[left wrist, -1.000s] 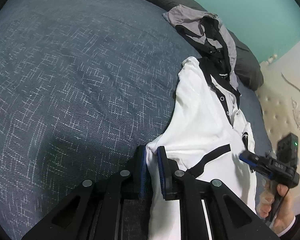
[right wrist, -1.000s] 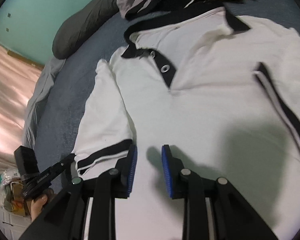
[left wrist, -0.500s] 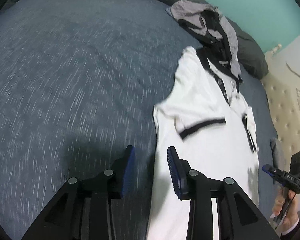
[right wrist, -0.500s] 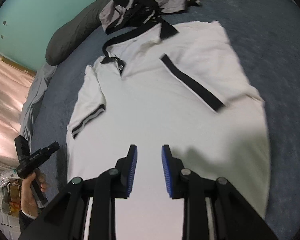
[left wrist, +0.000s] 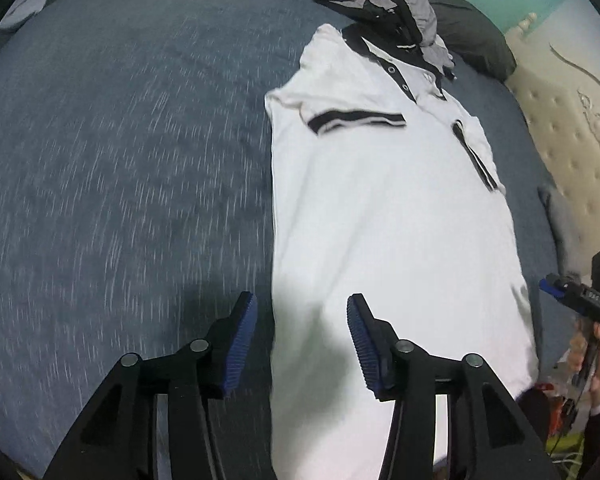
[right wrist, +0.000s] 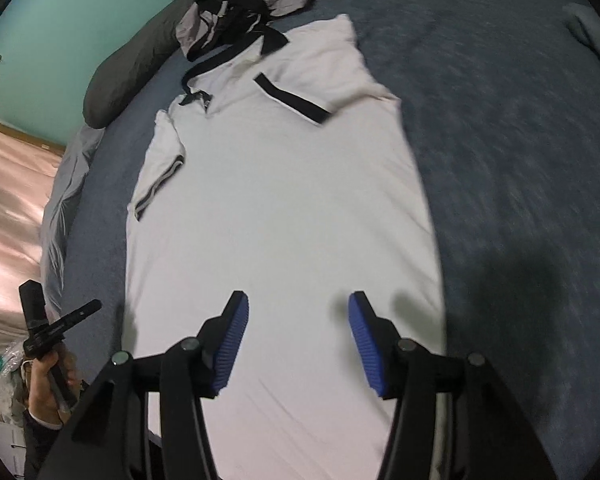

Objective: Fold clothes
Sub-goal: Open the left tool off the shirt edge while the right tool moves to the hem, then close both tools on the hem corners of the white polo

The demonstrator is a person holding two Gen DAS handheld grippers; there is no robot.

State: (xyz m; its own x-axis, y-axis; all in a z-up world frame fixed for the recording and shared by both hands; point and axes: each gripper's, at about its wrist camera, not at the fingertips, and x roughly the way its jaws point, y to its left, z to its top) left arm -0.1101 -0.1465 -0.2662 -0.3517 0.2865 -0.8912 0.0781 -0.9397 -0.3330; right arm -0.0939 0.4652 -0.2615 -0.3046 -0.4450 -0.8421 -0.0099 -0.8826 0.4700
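Note:
A white polo shirt [left wrist: 380, 220] with black collar and sleeve bands lies flat, face up, on the blue-grey bed, collar at the far end. Both short sleeves are folded in over the chest. My left gripper [left wrist: 300, 304] hovers above the shirt's long side edge near the hem, its jaws opening with nothing between the pads. In the right wrist view, my right gripper [right wrist: 298, 300] hangs over the lower part of the shirt [right wrist: 280, 200], jaws also opening and empty. Each view shows the other gripper in a hand at the bed's edge.
A crumpled grey and black garment [left wrist: 380, 0] lies just past the collar, beside a dark pillow [left wrist: 472, 40]. The blue-grey bedspread [left wrist: 120, 160] stretches wide on one side of the shirt. A tufted cream headboard [left wrist: 572, 140] borders the other side.
The left gripper let go of the sleeve, which now lies folded across the chest. Both grippers drew back toward the hem, rose a little, and their jaws widened.

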